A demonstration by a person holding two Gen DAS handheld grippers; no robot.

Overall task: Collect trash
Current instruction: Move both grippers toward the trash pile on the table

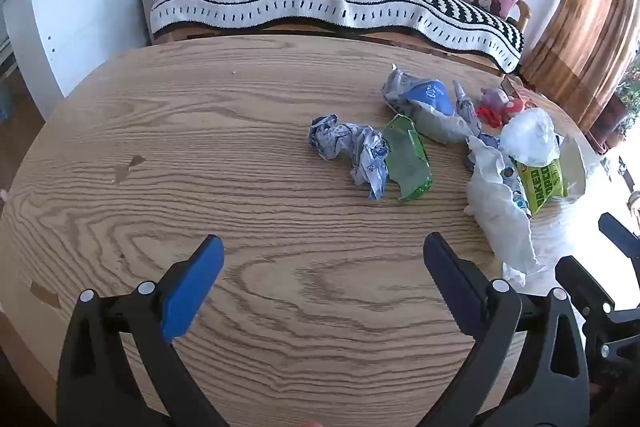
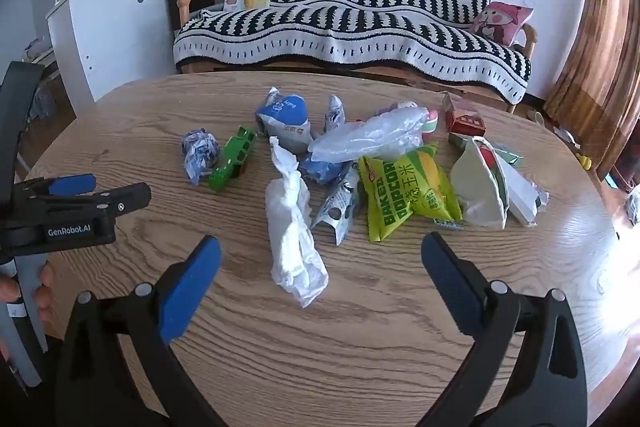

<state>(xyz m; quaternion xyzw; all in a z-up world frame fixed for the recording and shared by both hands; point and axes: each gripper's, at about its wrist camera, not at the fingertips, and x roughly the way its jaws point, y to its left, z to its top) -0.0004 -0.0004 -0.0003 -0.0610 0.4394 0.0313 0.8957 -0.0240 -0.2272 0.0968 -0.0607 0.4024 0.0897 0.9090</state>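
Observation:
Trash lies on a round wooden table. In the right wrist view: a crumpled white tissue, a green-yellow popcorn bag, a clear plastic bag, a green wrapper, a crumpled blue-white paper ball, a blue-white pouch and a torn white carton. My right gripper is open, just in front of the tissue. My left gripper is open and empty over bare table, with the paper ball and green wrapper ahead to its right. It also shows in the right wrist view.
A red box and small toys lie at the table's far right. Behind the table stands a sofa with a black-and-white blanket and a pink cushion. A white cabinet stands at the left.

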